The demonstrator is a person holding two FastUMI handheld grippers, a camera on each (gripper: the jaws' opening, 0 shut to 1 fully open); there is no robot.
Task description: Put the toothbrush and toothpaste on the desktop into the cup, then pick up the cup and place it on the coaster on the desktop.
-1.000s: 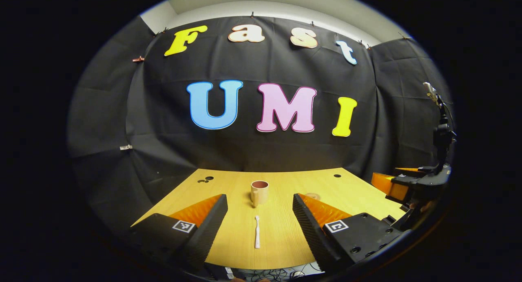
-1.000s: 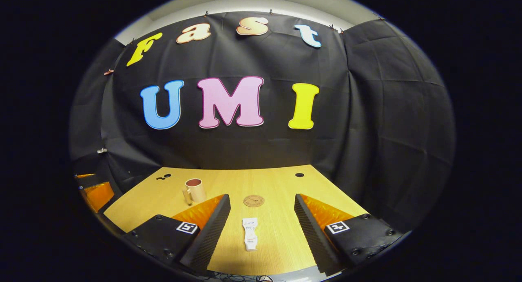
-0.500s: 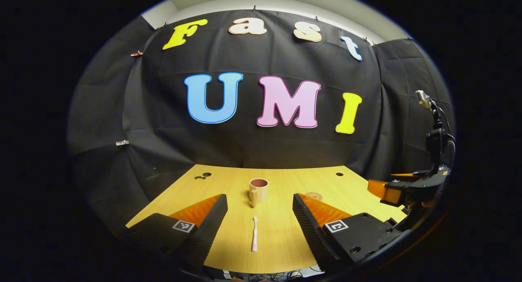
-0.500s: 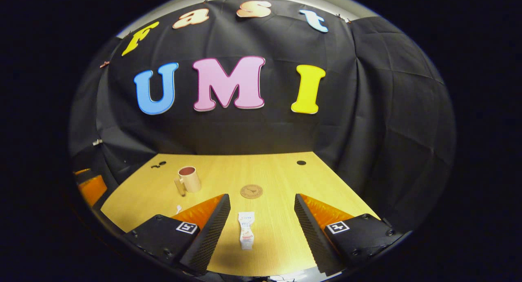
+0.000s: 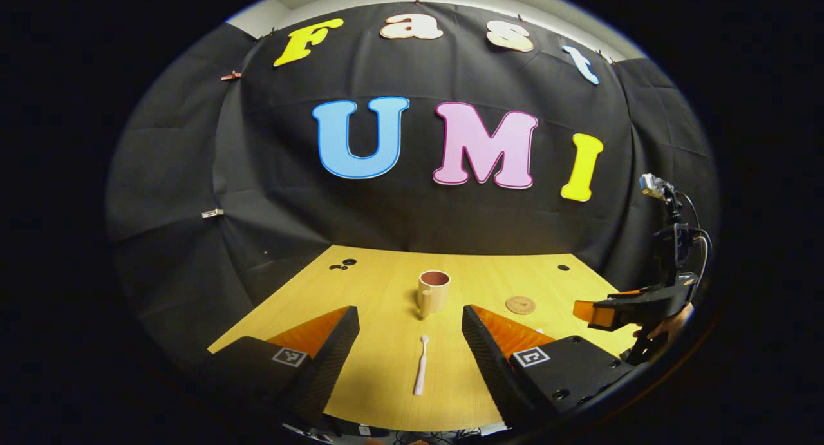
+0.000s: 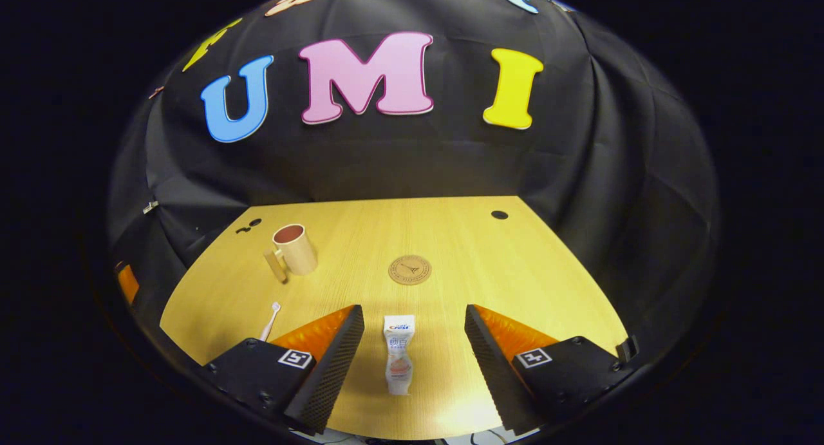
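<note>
Right gripper view has dipped toward the white toothpaste tube (image 6: pixel 398 355) lying between the right tool's (image 6: pixel 412 361) spread fingers; left tool (image 5: pixel 409 358), also spread, brackets the slim white toothbrush (image 5: pixel 421 373); both grasps look imminent.

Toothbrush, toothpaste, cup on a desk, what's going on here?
A person holds a gripper in each hand above a wooden desk. The left gripper has open jaws lined up on the toothbrush; the right gripper has open jaws either side of the toothpaste. Neither is grasped yet. The cup stands empty farther back, apart from the coaster, which is bare.
</note>
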